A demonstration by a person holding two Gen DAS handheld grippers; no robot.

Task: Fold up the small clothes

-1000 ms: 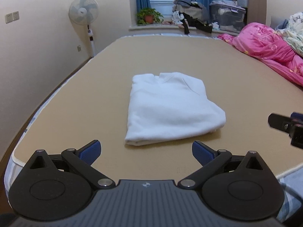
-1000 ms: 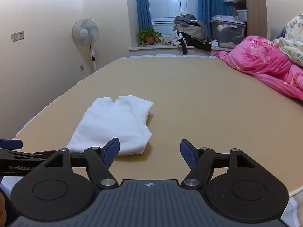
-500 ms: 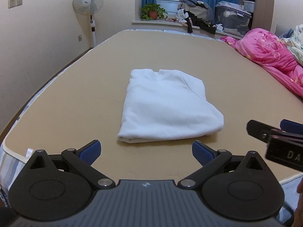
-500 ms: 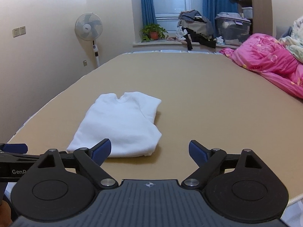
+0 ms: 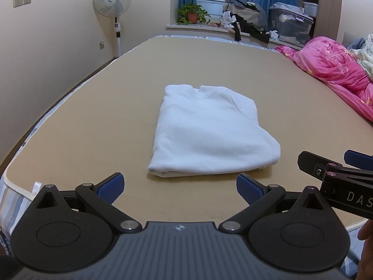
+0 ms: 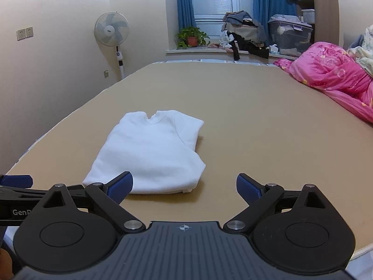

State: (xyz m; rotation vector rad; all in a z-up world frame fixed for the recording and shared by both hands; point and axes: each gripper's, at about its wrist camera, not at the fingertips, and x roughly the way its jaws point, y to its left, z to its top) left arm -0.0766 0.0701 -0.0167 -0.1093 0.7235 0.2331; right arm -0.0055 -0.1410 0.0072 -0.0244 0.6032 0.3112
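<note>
Garment: white folded top [image 5: 209, 130] is lying flat on the tan bed surface [image 5: 116, 107], neckline pointing away from the cameras, one long folded edge facing the near side; the right wrist view is showing it [image 6: 151, 154] left of centre.
Left gripper [image 5: 179, 186]: is hovering just short of the garment's near edge, blue pads [image 5: 109, 186] spread wide, gripping nothing.
Right gripper [image 6: 184, 185]: is hovering beside the left one, jaws likewise wide apart and empty; its left pad [image 6: 120, 185] is overlapping the garment's near corner in the picture, though whether it is touching the cloth is hard to tell from this angle.
Neighbouring views: the right gripper [image 5: 335, 170] is showing at the right edge of the left wrist view, and the left gripper's blue tip [image 6: 16, 180] is showing at the left edge of the right wrist view.
Surroundings: pink floral quilt [image 5: 335, 74] is bunching along the bed's right side; standing fan [image 6: 111, 32] is standing by the wall; potted plant [image 6: 191, 37] is sitting on the windowsill between blue curtains [image 6: 184, 7].
</note>
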